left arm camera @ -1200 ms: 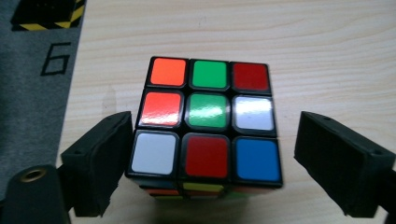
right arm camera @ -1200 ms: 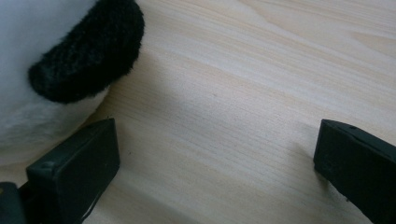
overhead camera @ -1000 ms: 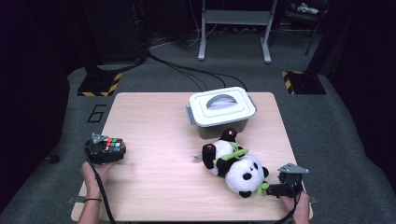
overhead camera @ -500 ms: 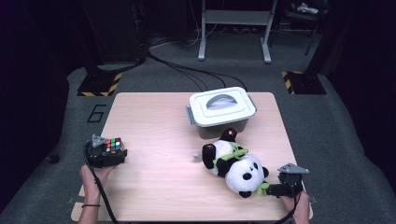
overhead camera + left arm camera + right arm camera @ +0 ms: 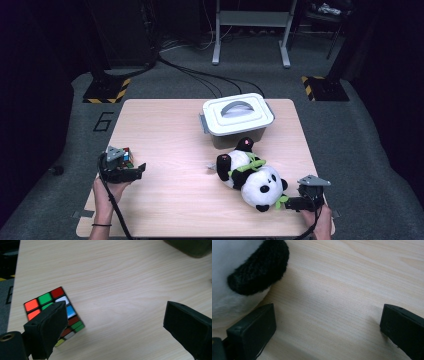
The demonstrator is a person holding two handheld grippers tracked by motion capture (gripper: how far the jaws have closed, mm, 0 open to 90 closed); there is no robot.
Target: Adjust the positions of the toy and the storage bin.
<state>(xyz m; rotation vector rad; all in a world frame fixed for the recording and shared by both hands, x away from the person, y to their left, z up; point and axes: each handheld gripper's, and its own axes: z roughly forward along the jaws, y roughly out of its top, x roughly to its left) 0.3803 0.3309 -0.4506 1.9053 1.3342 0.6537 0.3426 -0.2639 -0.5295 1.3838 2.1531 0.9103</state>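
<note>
Dark studio floor, pale tabletop (image 5: 165,125): cube (image 5: 53,308) near the left edge just outside the left gripper's (image 5: 131,173) spread jaws; panda (image 5: 252,175) touches the right gripper (image 5: 286,202), also spread, near the front-right corner.

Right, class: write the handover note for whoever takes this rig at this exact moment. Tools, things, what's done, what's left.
Left tool: open, empty, beside the Rubik's cube at the table's near left corner; cube lies by one jaw, not between them.
Right tool: open, empty, low at the near right edge, next to the panda's head.
Panda plush lies on its back in front of the lidded white box.
Done: nothing gripped or lifted; the box lid is on.
Left: probably grip cube and panda; where they go is unclear.
</note>
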